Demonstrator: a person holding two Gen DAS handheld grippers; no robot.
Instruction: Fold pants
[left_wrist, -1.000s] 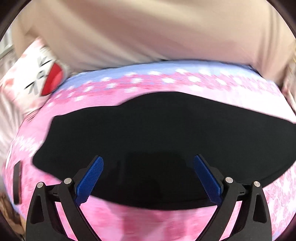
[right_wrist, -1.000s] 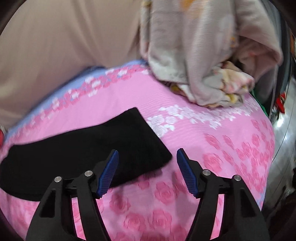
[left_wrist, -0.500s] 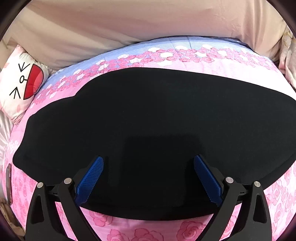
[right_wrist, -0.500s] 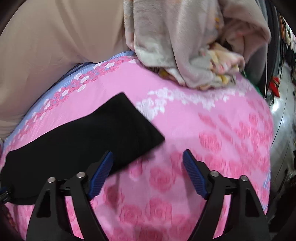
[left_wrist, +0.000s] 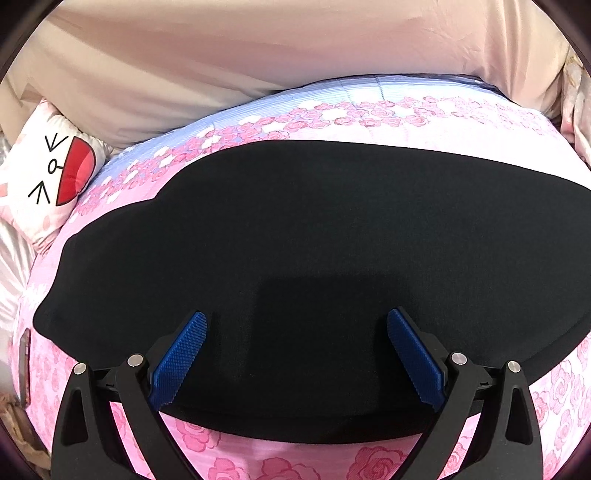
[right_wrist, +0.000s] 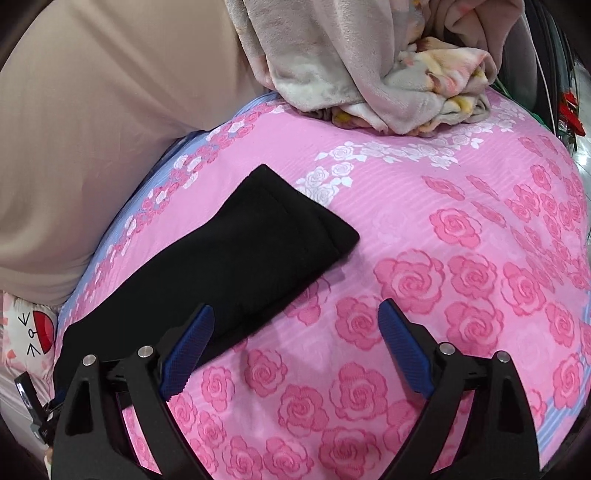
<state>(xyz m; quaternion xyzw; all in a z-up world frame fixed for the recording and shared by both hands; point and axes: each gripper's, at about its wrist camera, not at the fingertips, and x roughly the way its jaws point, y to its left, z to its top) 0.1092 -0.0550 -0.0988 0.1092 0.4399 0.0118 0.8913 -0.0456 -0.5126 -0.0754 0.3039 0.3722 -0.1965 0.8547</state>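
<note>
Looking down both wrist cams, we see the black pants (left_wrist: 314, 258) lying flat on the pink rose-print bedspread (left_wrist: 369, 465), already laid as one long band running left to right.

Left gripper (left_wrist: 295, 354) hovers over the near long edge of the pants — fingers spread wide, nothing between the blue pads (left_wrist: 181, 358). Near edge curves just past the fingertips toward us, with a strip of bare bedspread below it. Far long edge sits close to the blue-and-white floral border; beige sheet (left_wrist: 258, 66) rises behind that. Left end of the pants stops short of the cartoon-face pillow (left_wrist: 48, 177).

Right gripper (right_wrist: 295, 347) is also wide open and empty. Its left pad (right_wrist: 188, 354) sits over the near edge of the pants (right_wrist: 229, 266); the other pad hangs over bare bedspread (right_wrist: 461, 295). We see the leg hem as a squared end with a stitched seam, corners flat, pointing toward the heaped grey fleece blanket (right_wrist: 351, 59) but well apart from it.

Open room: a wide patch of bedspread to the right of the hem and toward us. Crowded sides: the blanket heap at the far right, the beige sheet along the back.
</note>
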